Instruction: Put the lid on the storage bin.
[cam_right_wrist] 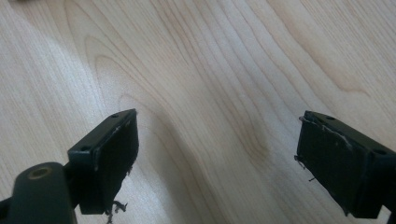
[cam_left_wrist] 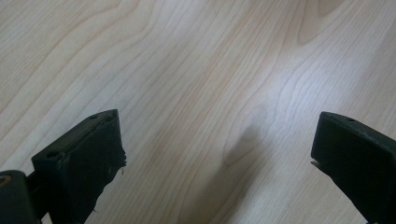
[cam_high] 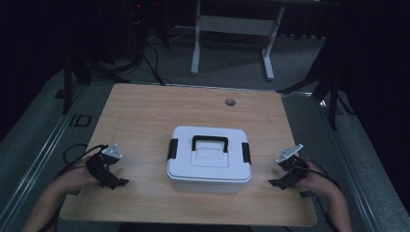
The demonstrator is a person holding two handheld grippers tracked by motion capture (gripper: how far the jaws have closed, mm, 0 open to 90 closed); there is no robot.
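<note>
While both hands rest low at the near edge of the pale wood-grain surface (cam_high: 145, 111), I see the white plastic storage box with a black carry handle and black side latches (cam_high: 209, 162) sitting square between them, a little nearer my side than the middle. Its lid is on, the handle (cam_high: 210, 142) lies across the top, and one black latch (cam_high: 172, 149) sits on the left end with another (cam_high: 246, 152) on the right end.

My left tongs (cam_high: 114, 182) are near the box's left side, clear of it, held in a hand (cam_high: 72, 181) that comes in from the bottom left corner. In the left gripper view the left tongs (cam_left_wrist: 215, 154) stand wide apart with nothing between the jaws, just bare wood grain and a soft shadow beneath them.

My right tongs (cam_high: 278, 182) are near the box's right side, also clear of it, with the hand (cam_high: 321, 183) behind them. In the right gripper view the right tongs (cam_right_wrist: 217, 158) are spread wide too, empty, pointing down at the grain; the pads look frayed at their edges.

A small round grey grommet hole (cam_high: 230, 102) marks the far part of the surface, well away from the box. Beyond the far edge, a white-legged table frame (cam_high: 232, 36) stands on the grey floor.
</note>
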